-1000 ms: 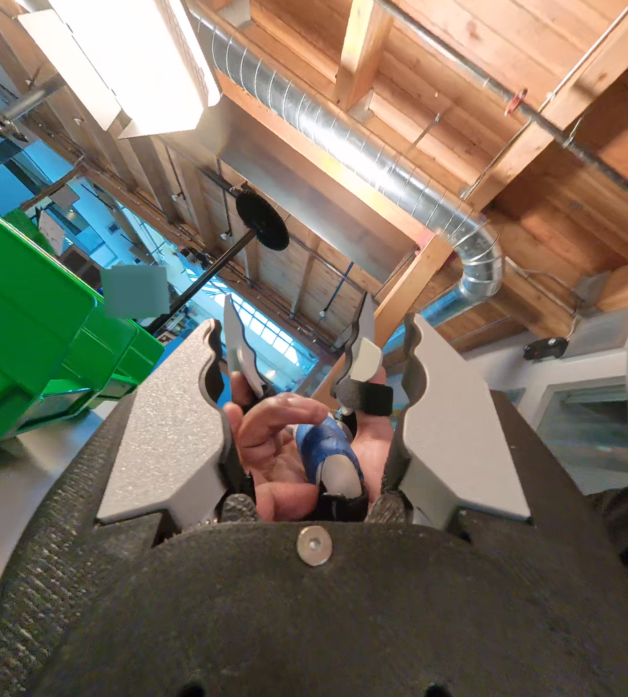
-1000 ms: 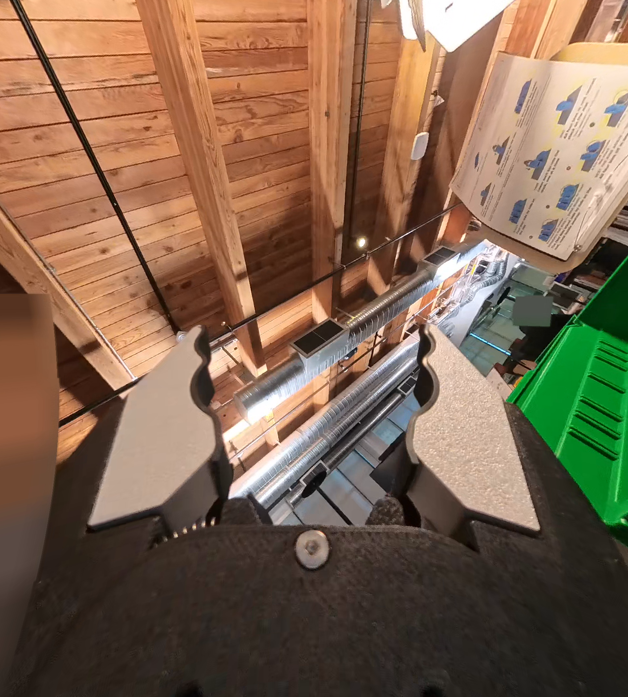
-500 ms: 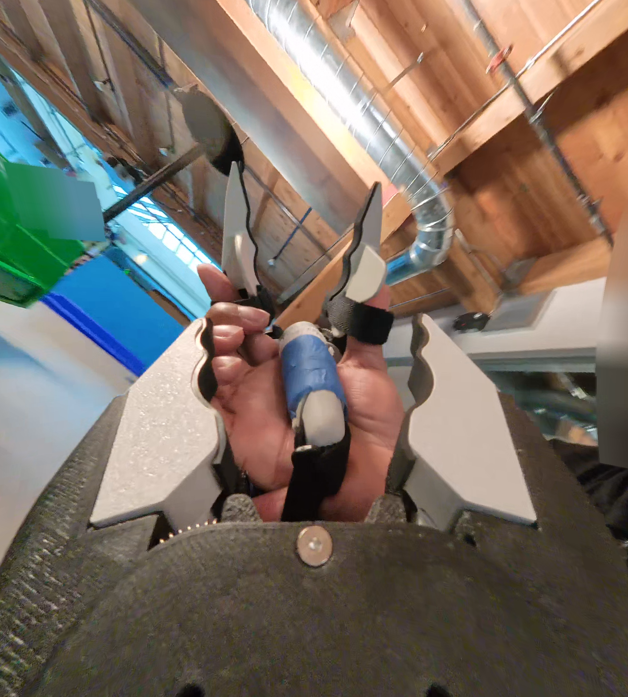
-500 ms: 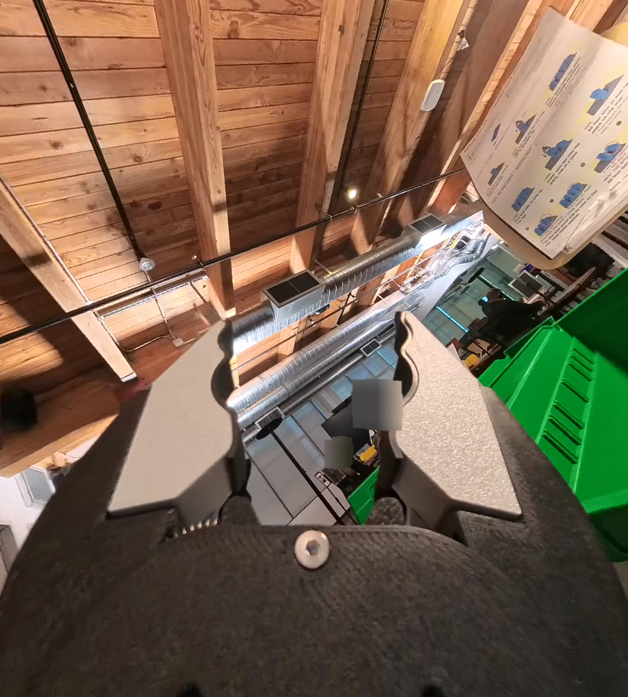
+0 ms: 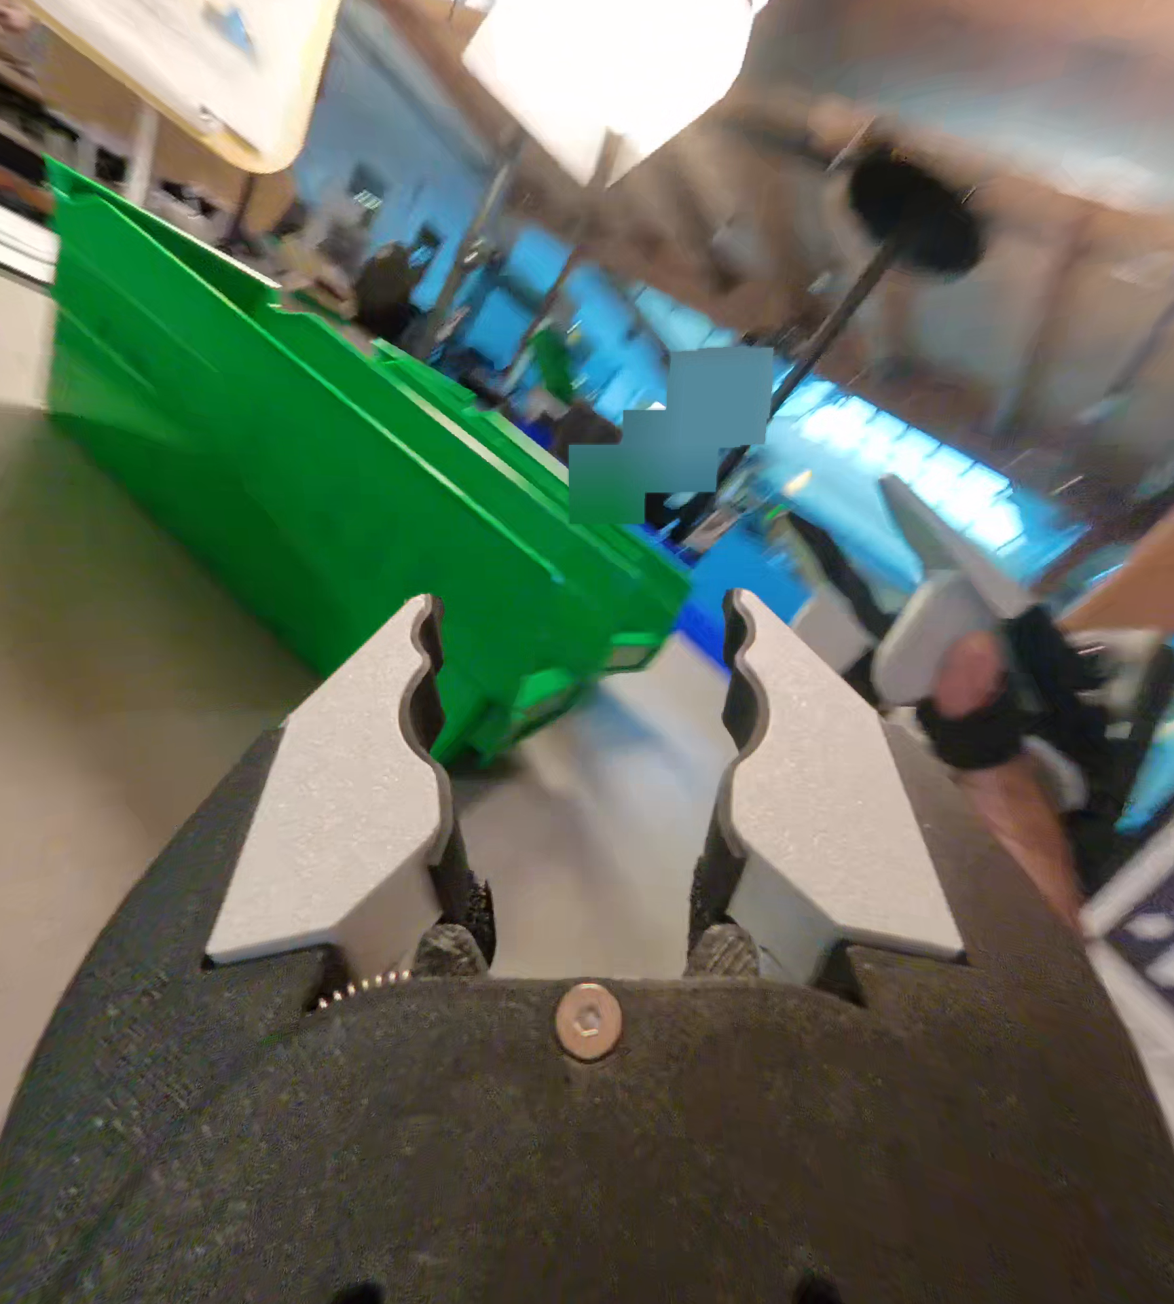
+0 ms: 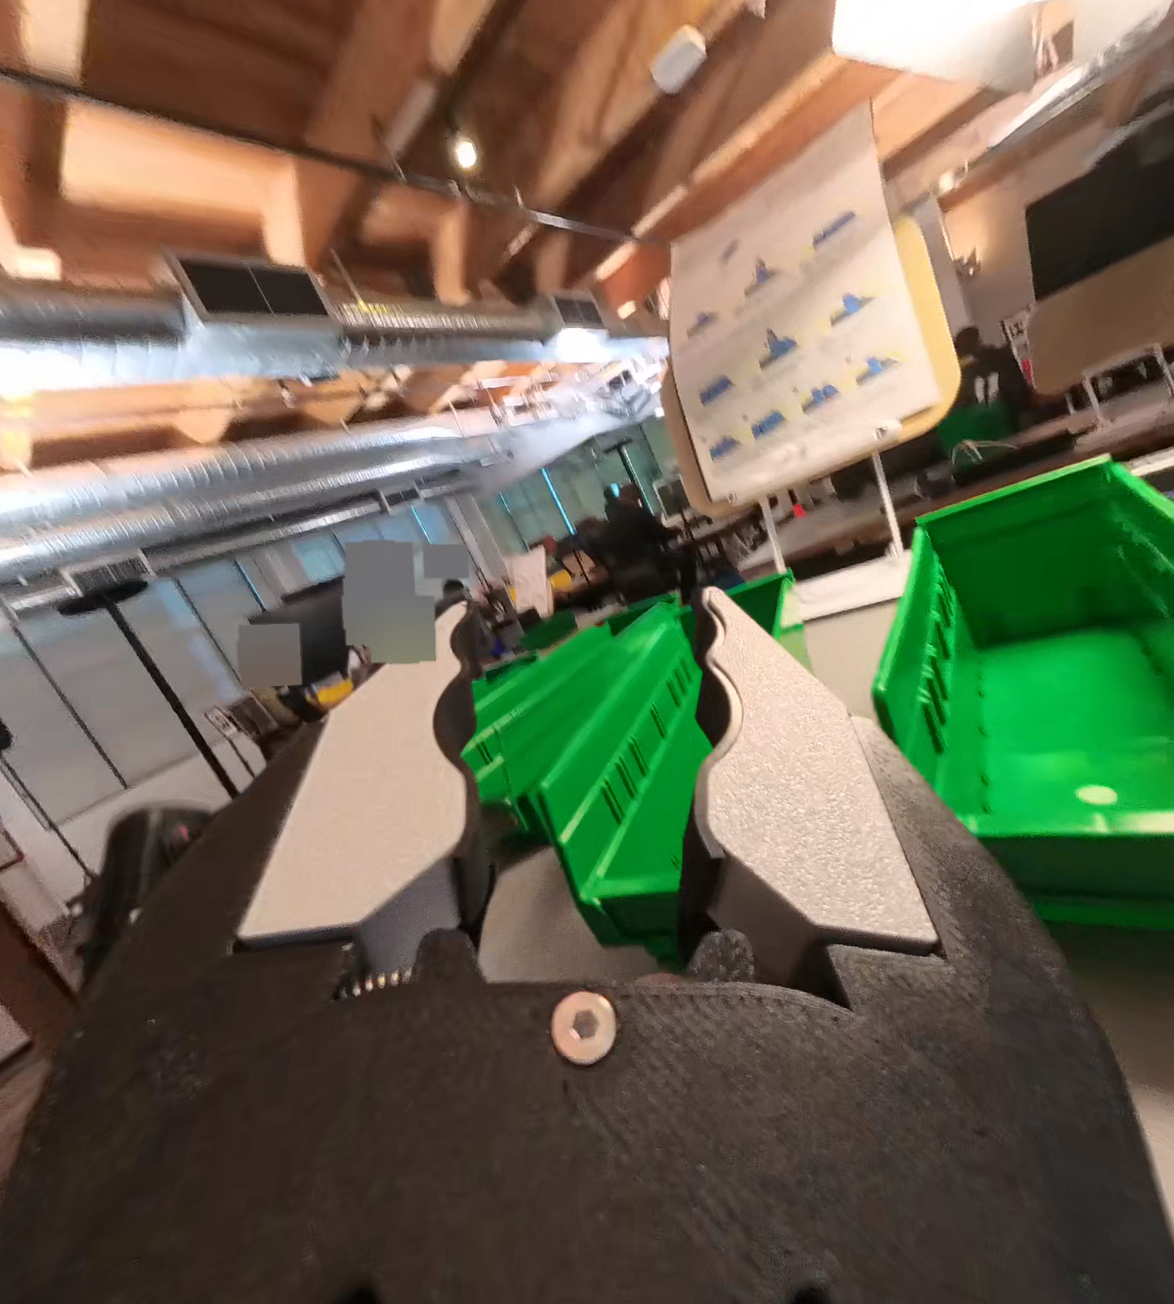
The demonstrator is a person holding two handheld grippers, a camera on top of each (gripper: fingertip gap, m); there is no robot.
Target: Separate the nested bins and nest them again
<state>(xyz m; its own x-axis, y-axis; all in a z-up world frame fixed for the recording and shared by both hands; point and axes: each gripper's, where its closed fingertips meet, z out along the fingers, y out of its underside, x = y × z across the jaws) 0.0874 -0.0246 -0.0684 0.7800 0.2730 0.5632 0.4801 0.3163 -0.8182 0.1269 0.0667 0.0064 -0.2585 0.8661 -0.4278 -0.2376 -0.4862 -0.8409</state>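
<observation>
Beyond the right claw (image 6: 580,635), released like the left claw (image 5: 580,621), apparently stands a separate open green bin (image 6: 1078,713).

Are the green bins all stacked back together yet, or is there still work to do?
Not yet. One green bin sits alone and empty on the table, so separating looks done. Nothing is in hand: the left gripper and right gripper are both open. Nesting it with the other bins remains.

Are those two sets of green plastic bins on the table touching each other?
Apart. The right wrist view shows bare grey tabletop between the nested green plastic bins ahead of the fingers and the single open green plastic bin to their right.
</observation>
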